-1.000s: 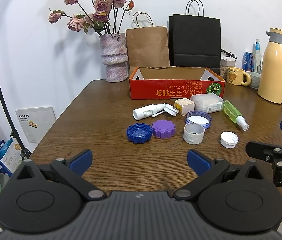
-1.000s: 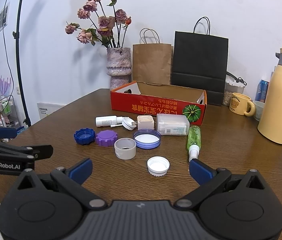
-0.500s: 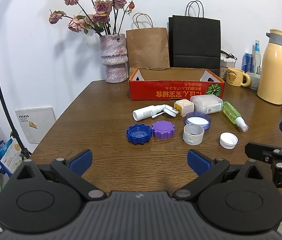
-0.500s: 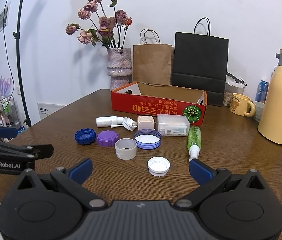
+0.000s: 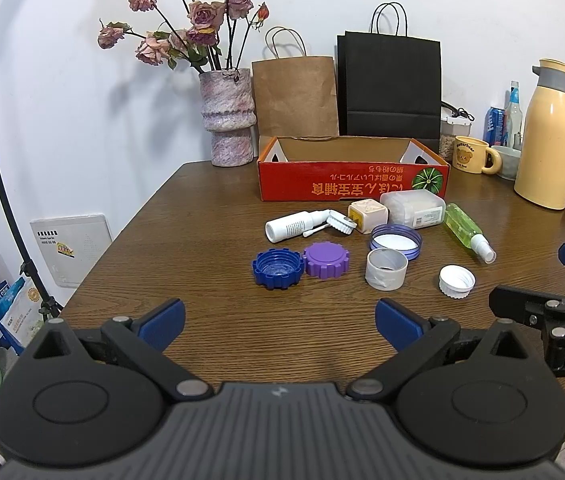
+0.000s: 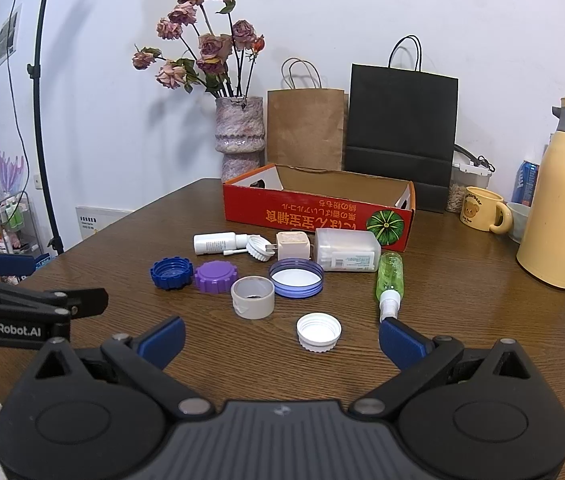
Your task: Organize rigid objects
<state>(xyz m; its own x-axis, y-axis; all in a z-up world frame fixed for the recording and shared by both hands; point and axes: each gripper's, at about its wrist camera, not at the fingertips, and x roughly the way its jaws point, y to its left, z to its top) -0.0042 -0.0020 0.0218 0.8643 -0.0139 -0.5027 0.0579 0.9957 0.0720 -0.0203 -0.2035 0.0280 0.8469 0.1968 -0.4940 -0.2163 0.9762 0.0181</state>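
Both grippers hang over the near edge of the brown wooden table [image 5: 202, 216], side by side. The left gripper [image 5: 278, 322] has its blue-tipped fingers spread wide with nothing between them. The right gripper [image 6: 280, 338] is spread wide too, and it holds nothing.

The small things lie in a bunch in the middle of the table, in front of the red cardboard box [image 5: 352, 186] with the open top.

From the left, there is a white plastic spray bottle [image 5: 294, 225] lying on its side. Nearer to the grippers sits a dark blue ridged cap [image 5: 277, 269], touching a purple ridged cap [image 5: 325, 260]. Next comes a small white toothed cap [image 5: 340, 223], just beside a cream cube-shaped plug [image 5: 367, 214]. Then there is a grey roll of tape [image 5: 386, 269], and just behind it a round lid with a blue rim and white middle [image 5: 395, 241]. A clear plastic box with a label [image 5: 412, 208] lies close to the red box. A white screw cap [image 5: 457, 281] sits alone, closest to the right gripper. A green see-through spray bottle [image 5: 467, 231] lies on its side.

Far right stands a tall yellow jug [image 5: 548, 136].
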